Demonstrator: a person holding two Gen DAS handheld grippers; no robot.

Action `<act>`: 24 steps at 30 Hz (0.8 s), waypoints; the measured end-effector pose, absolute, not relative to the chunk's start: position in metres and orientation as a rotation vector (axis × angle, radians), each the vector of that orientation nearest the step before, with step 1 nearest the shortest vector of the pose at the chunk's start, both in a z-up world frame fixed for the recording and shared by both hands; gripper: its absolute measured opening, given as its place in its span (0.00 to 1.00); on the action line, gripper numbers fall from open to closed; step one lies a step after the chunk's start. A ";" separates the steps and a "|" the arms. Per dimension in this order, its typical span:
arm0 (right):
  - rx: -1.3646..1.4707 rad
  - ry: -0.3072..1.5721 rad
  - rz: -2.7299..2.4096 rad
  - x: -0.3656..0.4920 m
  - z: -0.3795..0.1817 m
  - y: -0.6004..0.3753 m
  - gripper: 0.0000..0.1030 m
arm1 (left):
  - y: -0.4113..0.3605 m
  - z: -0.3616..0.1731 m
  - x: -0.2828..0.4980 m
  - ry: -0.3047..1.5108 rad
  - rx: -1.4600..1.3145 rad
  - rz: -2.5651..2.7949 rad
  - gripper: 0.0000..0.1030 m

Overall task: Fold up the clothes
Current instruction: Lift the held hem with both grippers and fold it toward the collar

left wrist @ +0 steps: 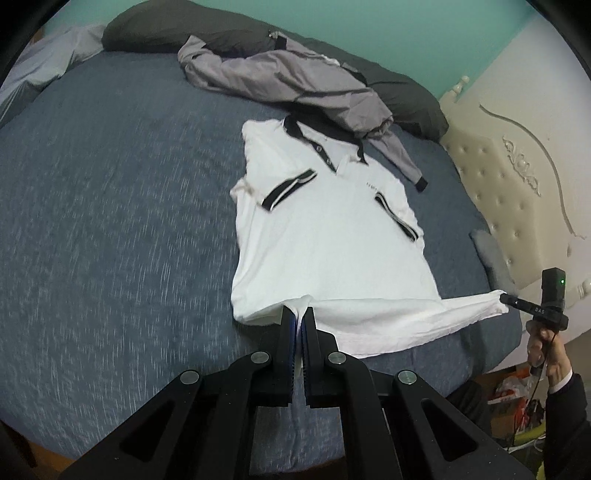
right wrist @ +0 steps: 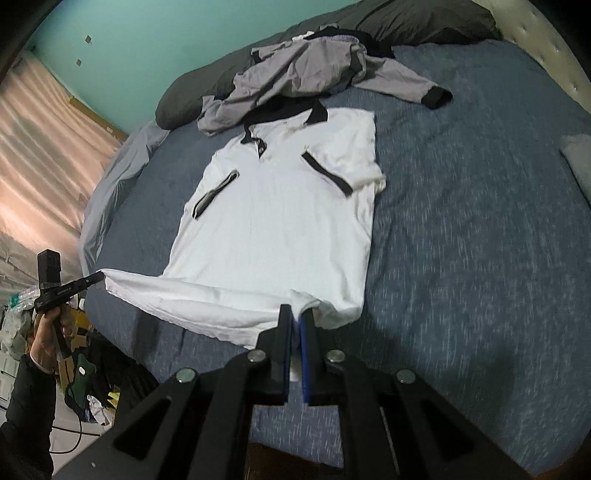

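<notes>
A white polo shirt (left wrist: 325,236) with black collar and sleeve trim lies face up on the blue bedspread (left wrist: 110,221), both sleeves folded in over the chest. My left gripper (left wrist: 299,312) is shut on the near hem at one bottom corner. At the right edge of the left wrist view, my right gripper (left wrist: 504,296) pinches the other hem corner, and the hem is stretched between the two and raised off the bed. In the right wrist view the shirt (right wrist: 280,221) runs away from my right gripper (right wrist: 298,314), shut on the hem, with the left gripper (right wrist: 99,276) at far left.
A crumpled grey jacket (left wrist: 288,77) lies beyond the collar and overlaps it, with dark pillows (left wrist: 155,33) behind. A cream tufted headboard (left wrist: 517,184) borders the bed on the right. A small grey cloth (right wrist: 580,158) sits near that edge. Floor clutter (right wrist: 85,369) lies beside the bed.
</notes>
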State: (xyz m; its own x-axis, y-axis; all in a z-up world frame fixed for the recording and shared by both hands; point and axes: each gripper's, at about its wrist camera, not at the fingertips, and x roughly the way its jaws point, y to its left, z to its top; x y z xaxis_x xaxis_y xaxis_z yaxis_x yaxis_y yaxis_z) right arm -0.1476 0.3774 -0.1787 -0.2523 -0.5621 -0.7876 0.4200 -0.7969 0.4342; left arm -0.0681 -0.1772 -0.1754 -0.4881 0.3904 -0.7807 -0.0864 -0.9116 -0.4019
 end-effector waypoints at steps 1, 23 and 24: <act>1.385 -0.179 -2.083 -0.151 -0.177 0.377 0.04 | -0.177 -0.172 -0.073 -0.450 -1.397 2.453 0.03; 1.345 -0.249 -2.148 -0.255 -0.155 0.362 0.04 | -0.182 -0.147 -0.191 -0.494 -1.354 2.496 0.03; 1.341 -0.250 -2.151 -0.260 -0.154 0.361 0.04 | -0.183 -0.147 -0.199 -0.500 -1.351 2.498 0.03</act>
